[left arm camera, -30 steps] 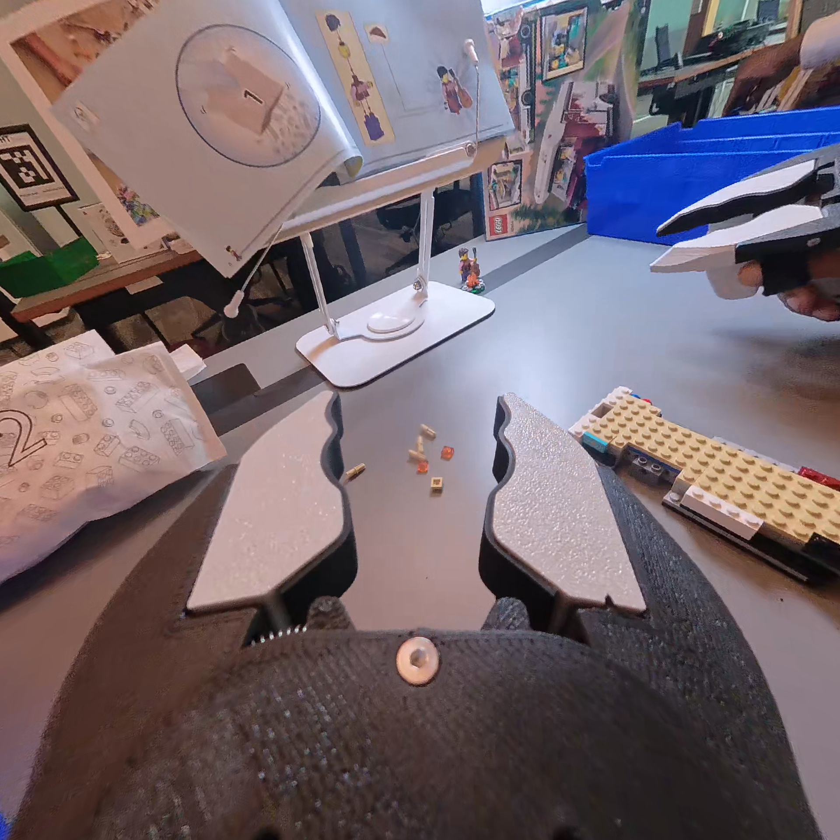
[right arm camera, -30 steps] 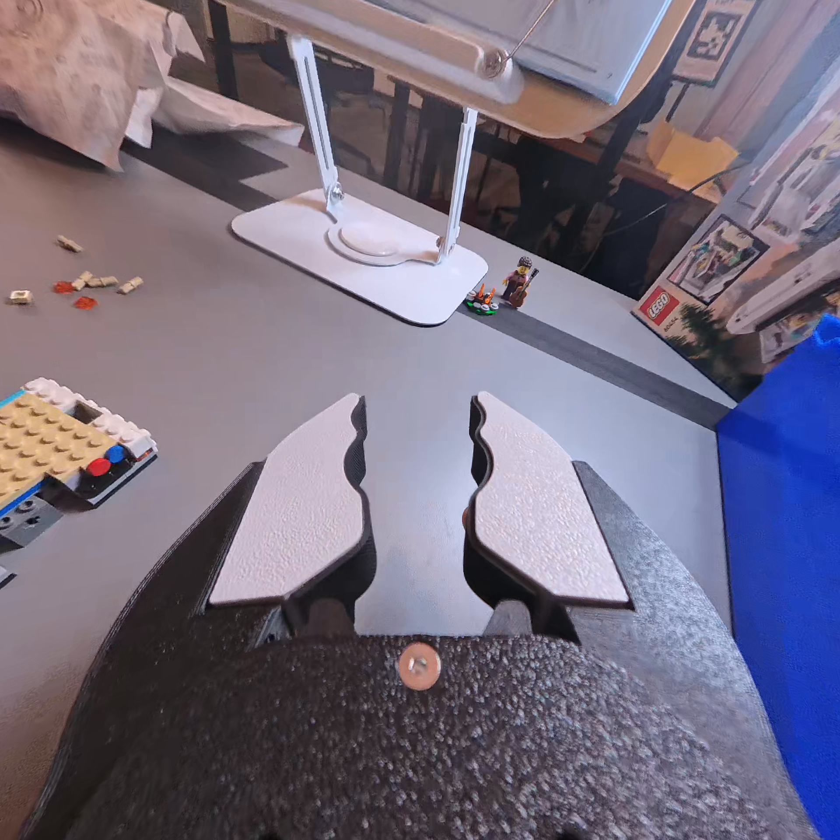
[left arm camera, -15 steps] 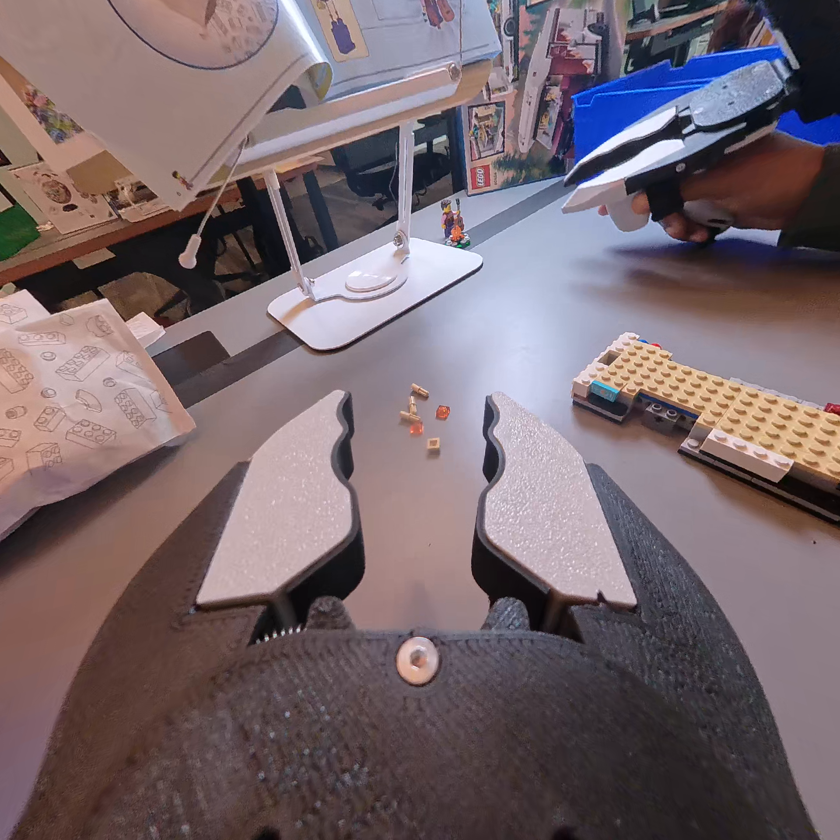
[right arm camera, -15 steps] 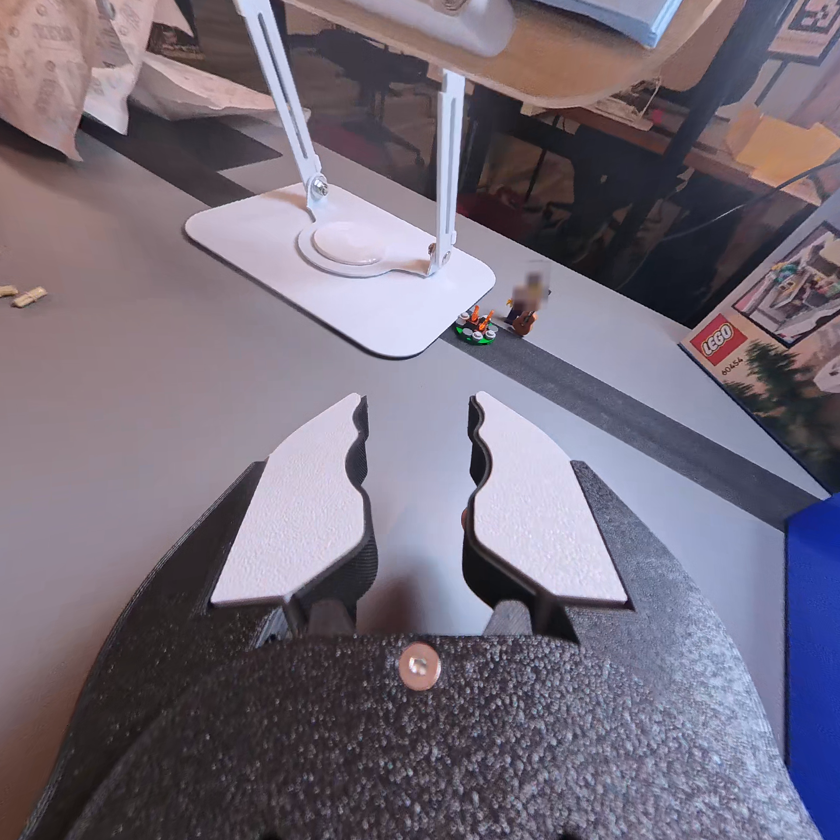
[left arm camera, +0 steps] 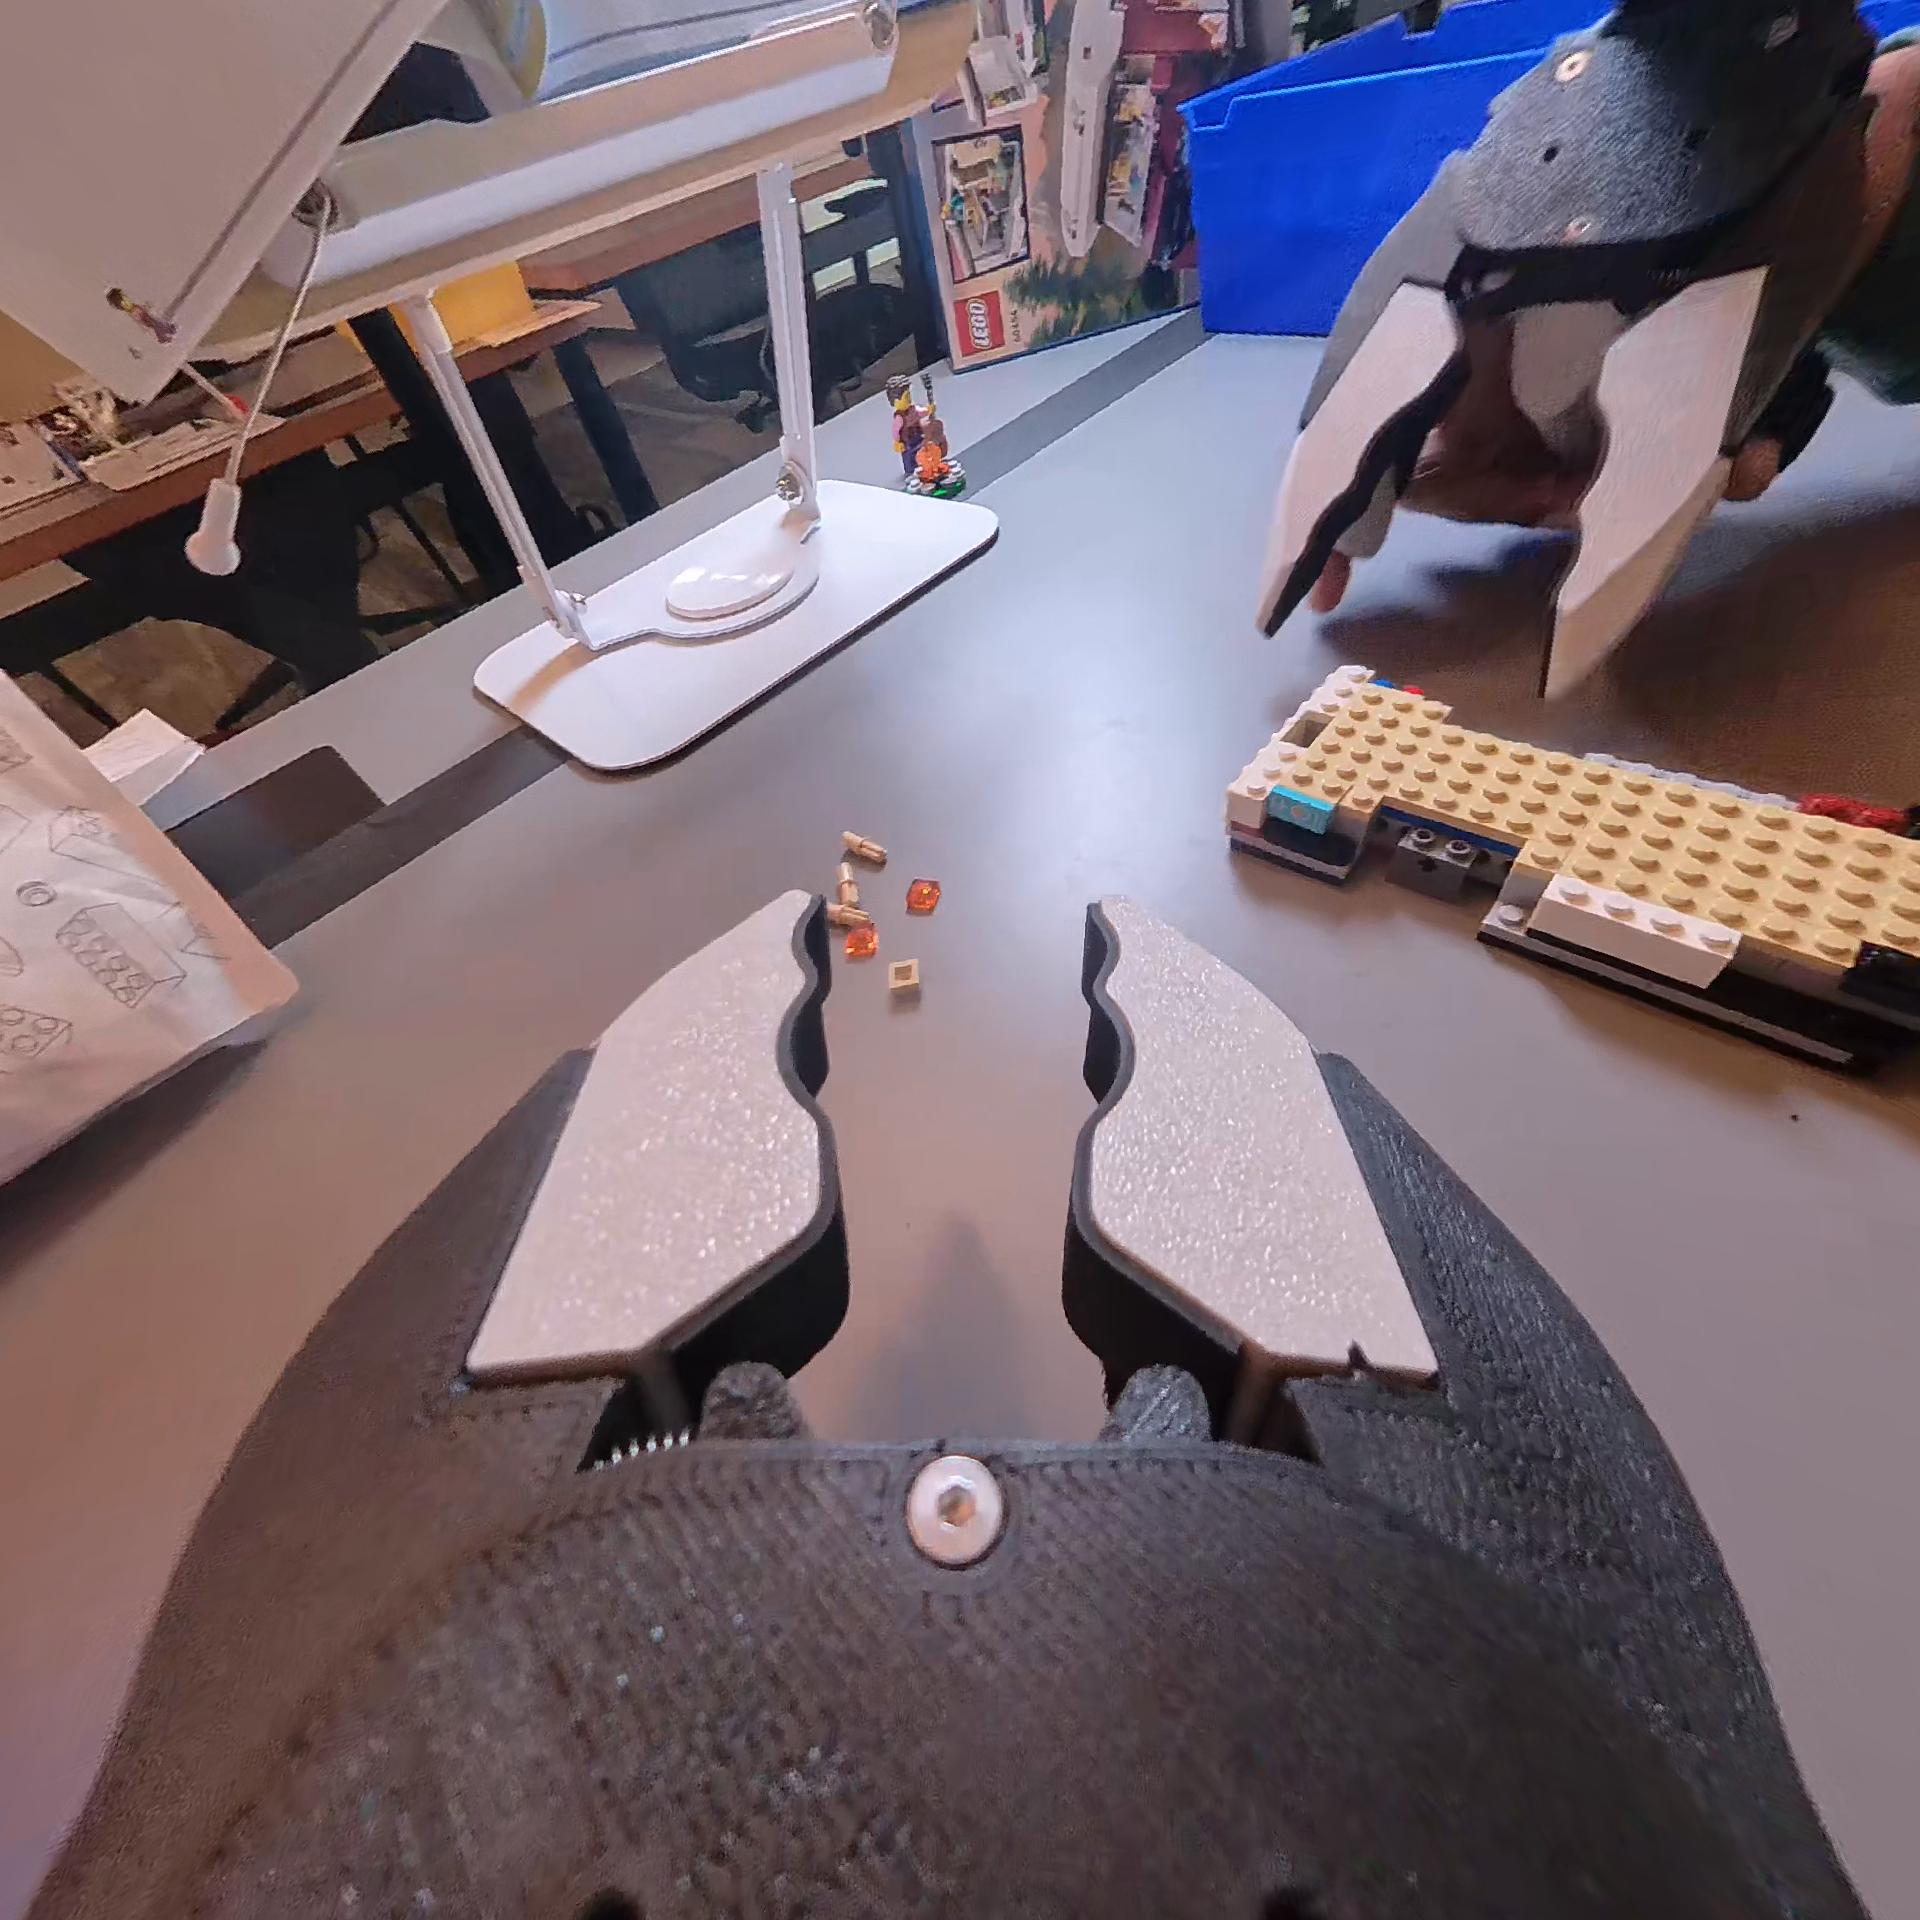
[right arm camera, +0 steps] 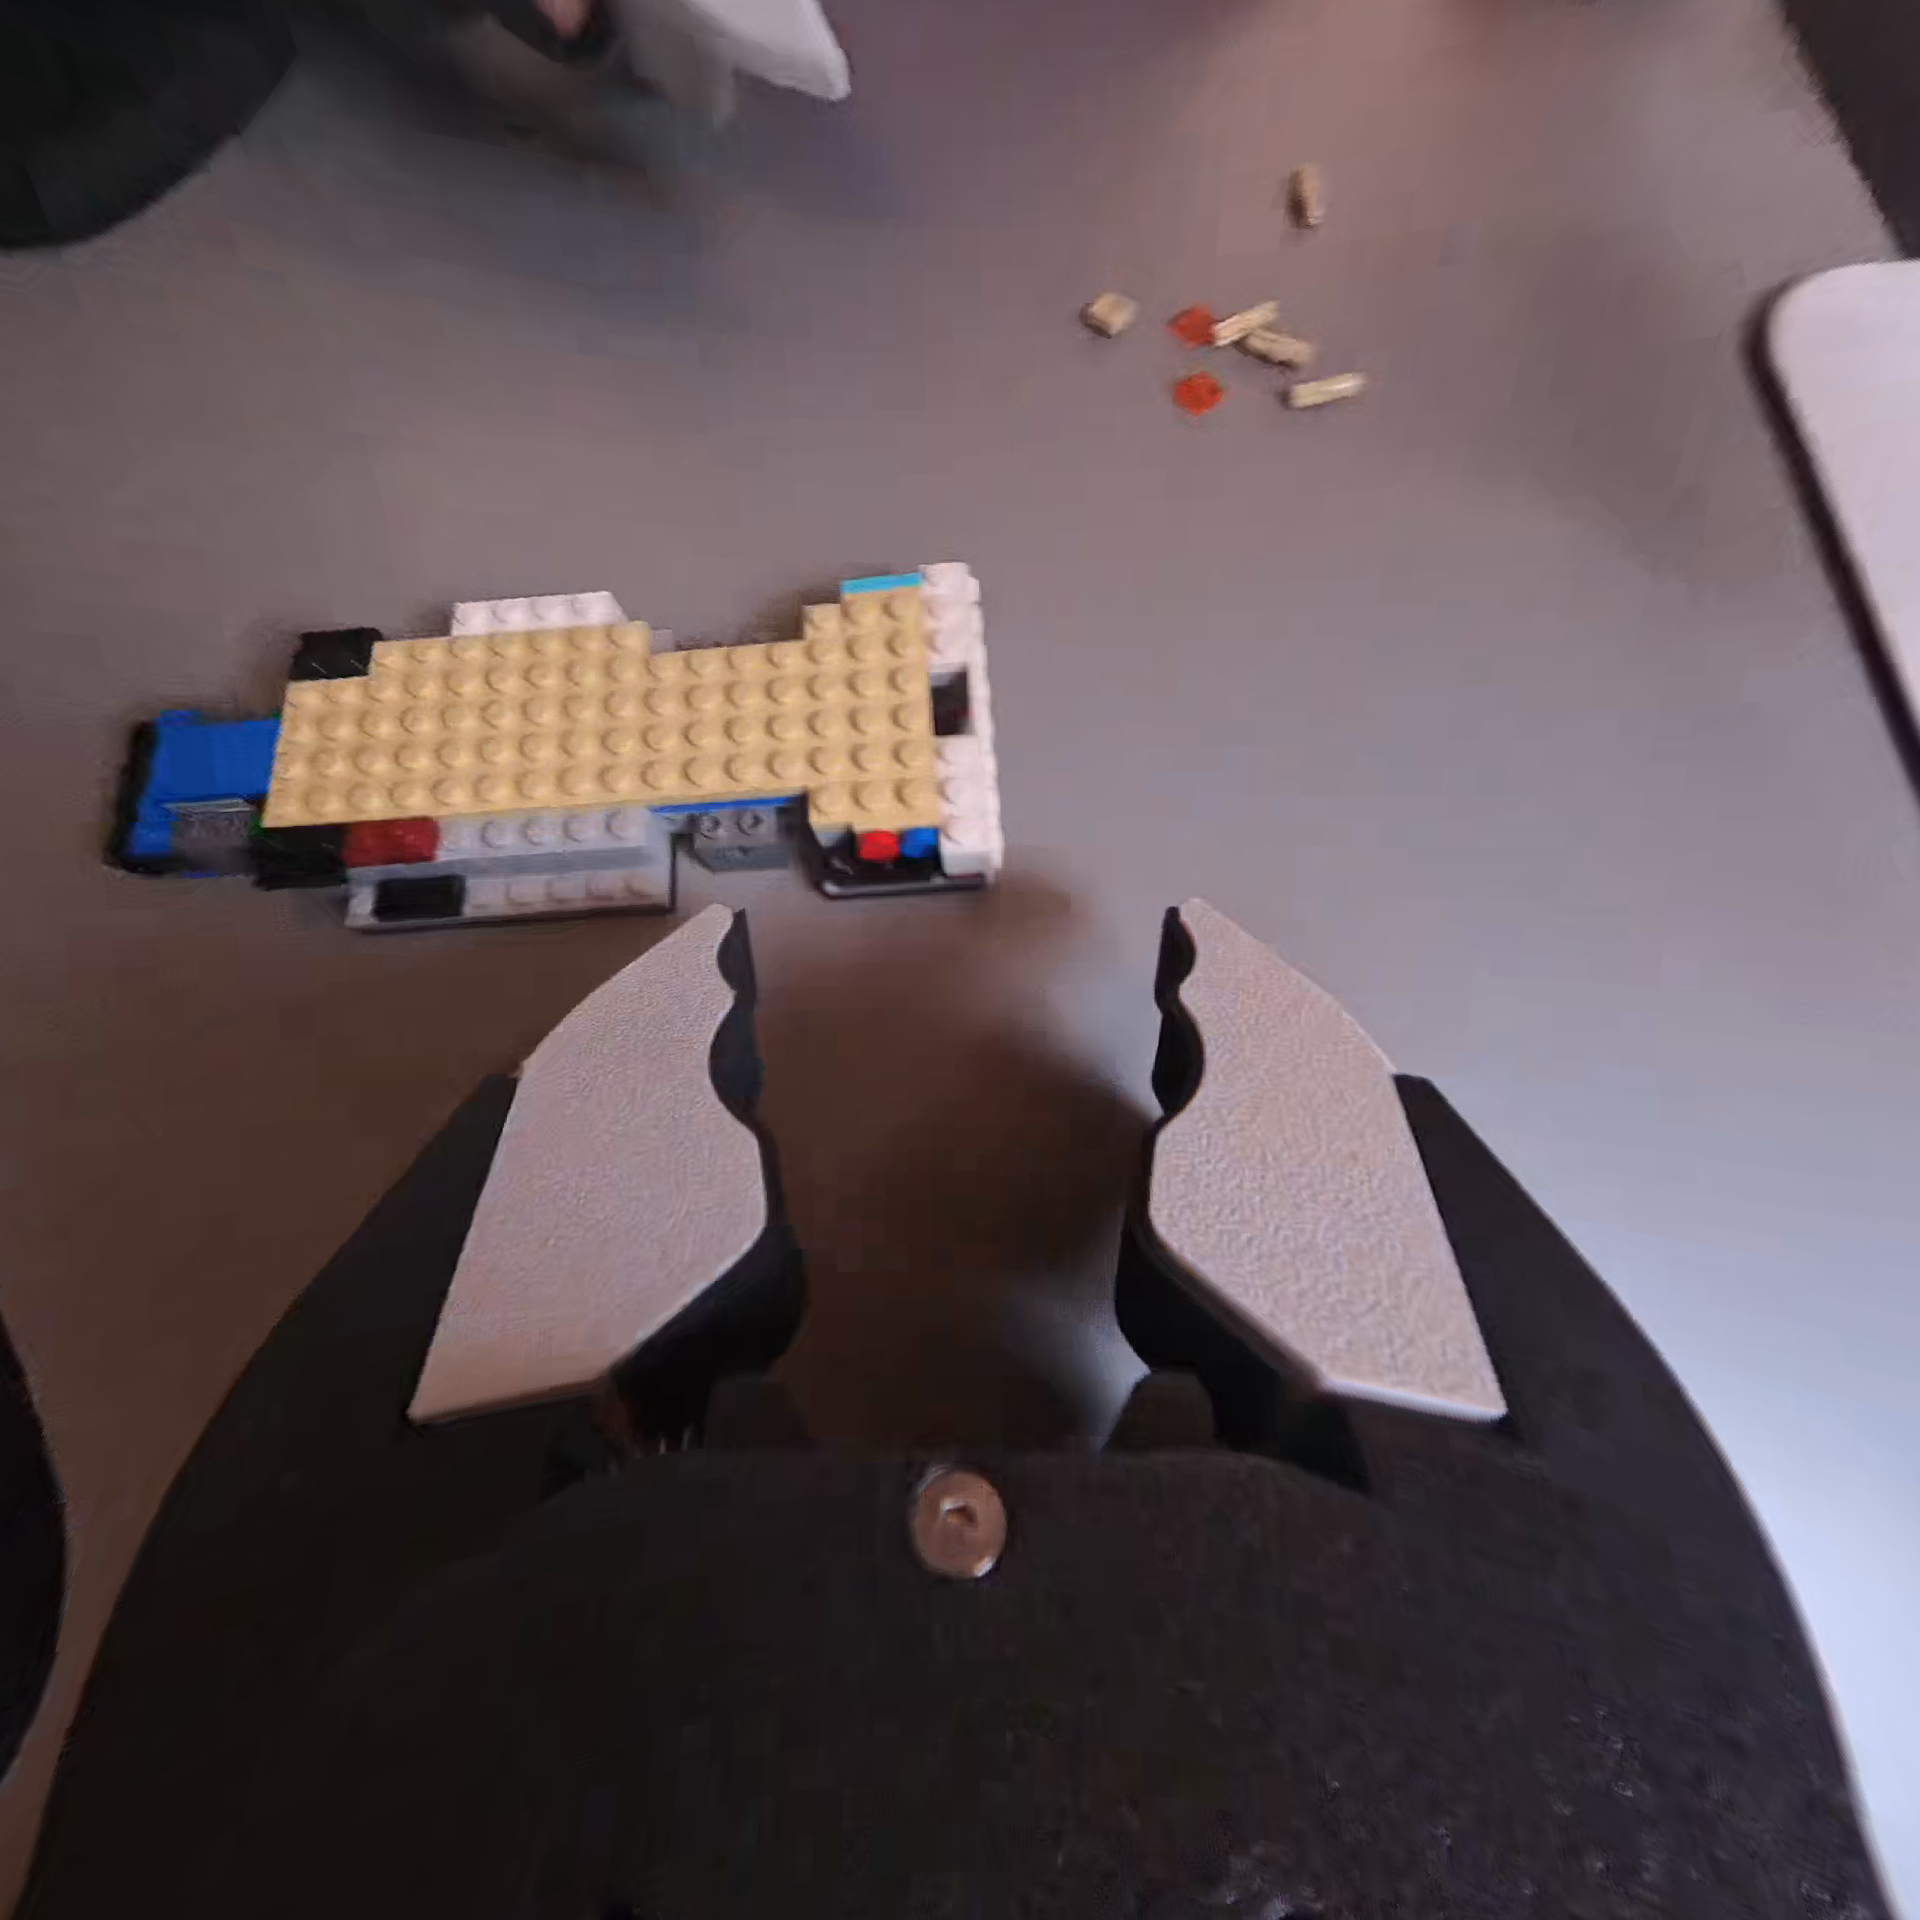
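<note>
The left gripper is open and empty, above the small loose pieces near the middle of the tabletop. These pieces appear light, hard and easily scattered; each would need pinching across its flat sides. The right gripper is open wide and empty, just beside the brick model. The model looks rigid but separable; its long edges offer the firmest hold.

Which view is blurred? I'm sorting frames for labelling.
Right wrist view: motion-smeared throughout, brick build and loose pieces soft. Left wrist view: sharp on the table, only the right gripper is blurred; wide-angle bending at edges.
</note>
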A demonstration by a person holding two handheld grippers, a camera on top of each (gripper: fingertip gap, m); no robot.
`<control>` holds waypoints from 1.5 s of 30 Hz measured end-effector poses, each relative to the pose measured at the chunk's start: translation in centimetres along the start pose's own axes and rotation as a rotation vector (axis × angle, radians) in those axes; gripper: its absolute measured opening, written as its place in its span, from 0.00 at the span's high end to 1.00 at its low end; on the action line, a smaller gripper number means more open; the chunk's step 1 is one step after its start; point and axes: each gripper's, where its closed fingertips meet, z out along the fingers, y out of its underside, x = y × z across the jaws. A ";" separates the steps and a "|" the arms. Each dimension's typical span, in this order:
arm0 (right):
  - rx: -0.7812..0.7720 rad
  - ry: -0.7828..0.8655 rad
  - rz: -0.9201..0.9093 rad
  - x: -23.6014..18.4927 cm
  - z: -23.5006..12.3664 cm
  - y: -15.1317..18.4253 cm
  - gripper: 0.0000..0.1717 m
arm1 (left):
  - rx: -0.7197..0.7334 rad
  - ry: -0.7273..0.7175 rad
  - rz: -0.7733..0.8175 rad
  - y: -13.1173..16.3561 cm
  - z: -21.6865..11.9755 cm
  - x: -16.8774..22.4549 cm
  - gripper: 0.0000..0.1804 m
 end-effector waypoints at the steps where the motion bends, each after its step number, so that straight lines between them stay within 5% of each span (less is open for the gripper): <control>1: -0.025 -0.017 -0.036 -0.5 1.0 -0.5 0.55 | 0.004 0.015 0.002 -0.2 0.1 0.4 0.74; 8: -0.072 -0.162 -0.064 -1.6 3.3 -2.3 0.67 | 0.006 0.064 0.067 -0.5 -0.2 2.4 0.78; 9: -0.072 -0.138 -0.055 -1.4 3.1 -2.2 0.79 | 0.006 0.066 0.073 -0.6 -0.3 2.4 0.78; 19: -0.199 0.009 0.055 -4.3 -2.5 2.6 0.84 | -0.002 0.142 0.071 -1.0 -0.4 4.2 0.77; 24: -0.234 0.008 0.013 -6.6 -3.0 2.8 0.67 | -0.013 0.214 0.107 -1.0 -0.5 6.3 0.76; 27: -0.243 0.005 -0.060 -6.7 -1.5 2.4 0.80 | -0.023 0.262 0.163 -0.9 -0.4 7.7 0.75; 31: -0.063 0.126 -0.149 -4.0 1.3 -2.5 0.87 | -0.061 0.338 0.266 -0.5 0.4 9.1 0.69; 35: -0.052 0.170 -0.163 -4.3 0.6 -5.0 0.80 | -0.142 0.442 0.266 0.0 0.1 9.5 0.58; 41: -0.370 0.027 0.004 -12.8 -0.2 0.4 0.51 | -0.190 0.514 0.339 1.5 1.3 9.7 0.57; 45: -0.434 0.117 -0.011 -13.3 0.8 1.8 0.54 | -0.196 0.573 0.362 1.6 1.7 10.6 0.55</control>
